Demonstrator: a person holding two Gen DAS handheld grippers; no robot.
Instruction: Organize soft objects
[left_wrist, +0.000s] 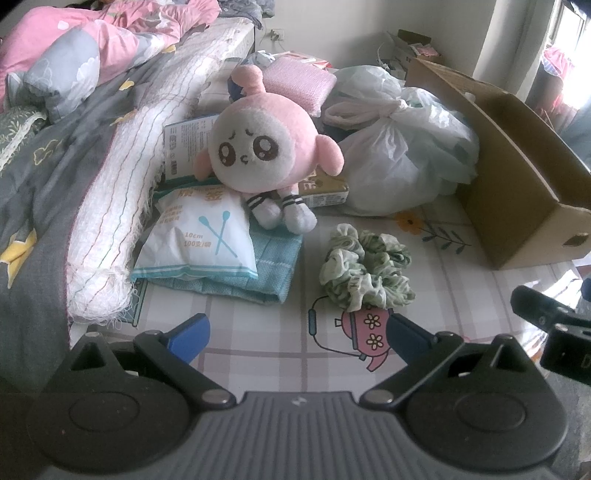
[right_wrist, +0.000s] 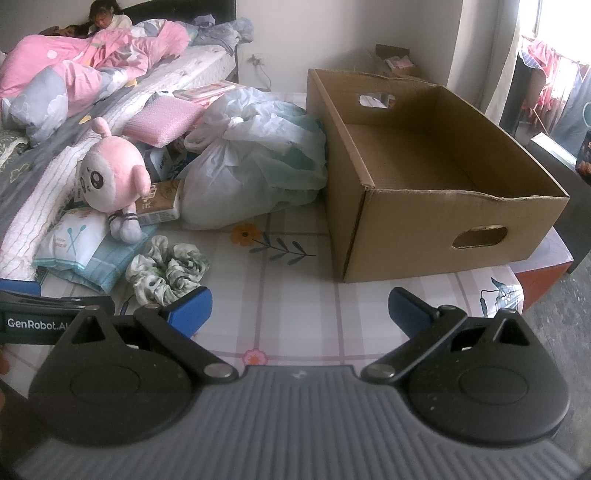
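While nothing is held, the green-and-white scrunchie (left_wrist: 365, 271) lies on the checked bed sheet (left_wrist: 258, 325), just ahead of the left gripper (left_wrist: 297, 334), closest to its right-hand blue finger. That gripper's fingers (left_wrist: 190, 334) are spread wide with only sheet between them. Just left of the scrunchie, a folded teal cloth (left_wrist: 266, 266) lies flat, carrying a white bag of cotton swabs (left_wrist: 199, 236) and the feet of a pink plush doll (left_wrist: 266, 147), which sits upright and leans back against a printed packet. Behind the doll is a pink knitted cushion (left_wrist: 295, 79). To the doll's right, a small yellow-brown tissue pack (left_wrist: 325, 190) touches a knotted white plastic bag (left_wrist: 402, 147) stuffed with pale green material. Beyond the bag, an open cardboard box (right_wrist: 436, 192) stands on the sheet with nothing visible inside. The right gripper (right_wrist: 299, 314) hovers in front of the box and beside the scrunchie, its fingers (right_wrist: 406, 308) likewise apart around nothing. Along the left runs a rolled white fringed blanket (left_wrist: 118, 206), then a grey quilt and pink bedding (right_wrist: 92, 55).
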